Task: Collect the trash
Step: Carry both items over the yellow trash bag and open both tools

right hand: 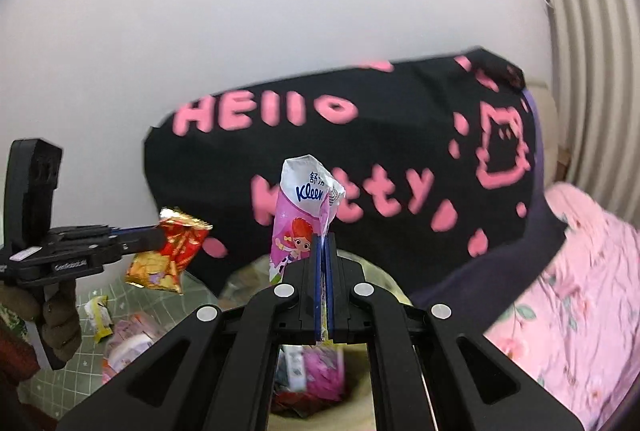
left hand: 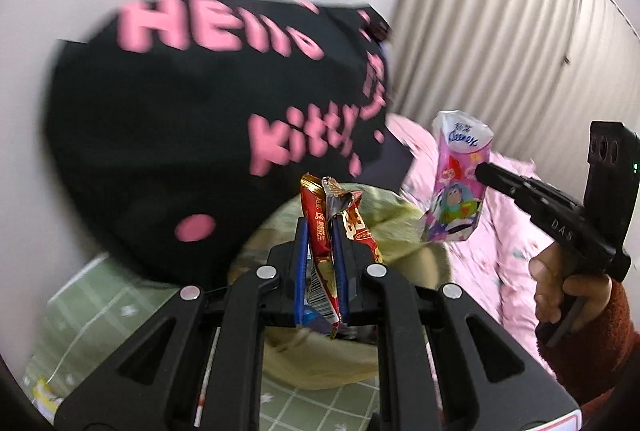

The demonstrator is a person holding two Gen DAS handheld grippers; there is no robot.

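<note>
My left gripper (left hand: 320,227) is shut on a red and gold snack wrapper (left hand: 322,231), held upright above a pale yellow-green bag (left hand: 384,219). It also shows in the right wrist view (right hand: 158,233) with the wrapper (right hand: 172,251). My right gripper (right hand: 325,241) is shut on a pink Kleenex tissue pack wrapper (right hand: 300,219), held over the open bag (right hand: 360,391), which has wrappers inside. The right gripper (left hand: 482,171) and the tissue wrapper (left hand: 456,183) also show at the right of the left wrist view.
A black Hello Kitty cushion (right hand: 360,151) stands behind the bag against a white wall. A pink floral quilt (right hand: 580,291) lies to the right. More wrappers (right hand: 116,331) lie on the green checked sheet (left hand: 80,311) at the left. A ribbed curtain (left hand: 500,31) hangs at the right.
</note>
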